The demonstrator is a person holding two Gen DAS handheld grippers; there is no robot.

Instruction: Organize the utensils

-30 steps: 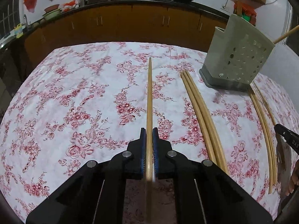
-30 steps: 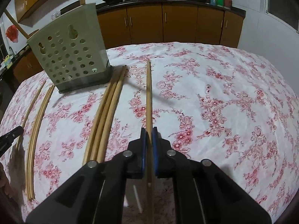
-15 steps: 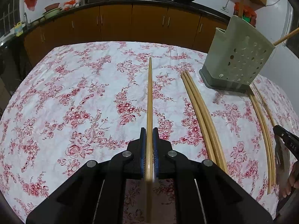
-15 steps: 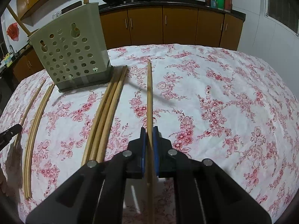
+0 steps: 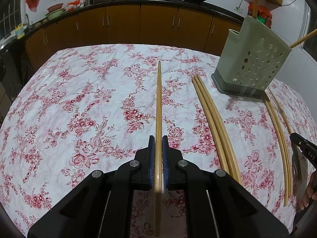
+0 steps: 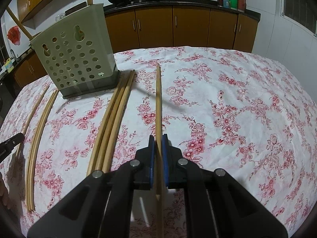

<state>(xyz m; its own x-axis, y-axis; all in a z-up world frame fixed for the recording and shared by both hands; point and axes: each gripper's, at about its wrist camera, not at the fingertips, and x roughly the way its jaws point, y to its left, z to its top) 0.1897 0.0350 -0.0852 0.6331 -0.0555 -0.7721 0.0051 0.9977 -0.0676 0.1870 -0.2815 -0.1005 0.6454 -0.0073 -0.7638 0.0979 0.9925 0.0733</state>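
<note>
My left gripper (image 5: 158, 138) is shut on a long wooden chopstick (image 5: 158, 99) that points straight ahead over the floral tablecloth. My right gripper (image 6: 158, 137) is likewise shut on a chopstick (image 6: 158, 99), which casts a thin shadow on the cloth. A pale green perforated utensil holder (image 5: 251, 63) (image 6: 77, 59) stands at the far side with two sticks poking out of it. Three chopsticks (image 5: 214, 123) (image 6: 113, 123) lie side by side between the grippers. A further pair (image 5: 277, 123) (image 6: 39, 130) lies beyond them.
The round table (image 5: 79, 99) wears a white cloth with red flowers. Brown cabinets (image 5: 158, 25) and a dark counter with woks run behind it. The other gripper's tip (image 5: 303, 146) (image 6: 10, 144) shows at each view's edge, with a hand below it.
</note>
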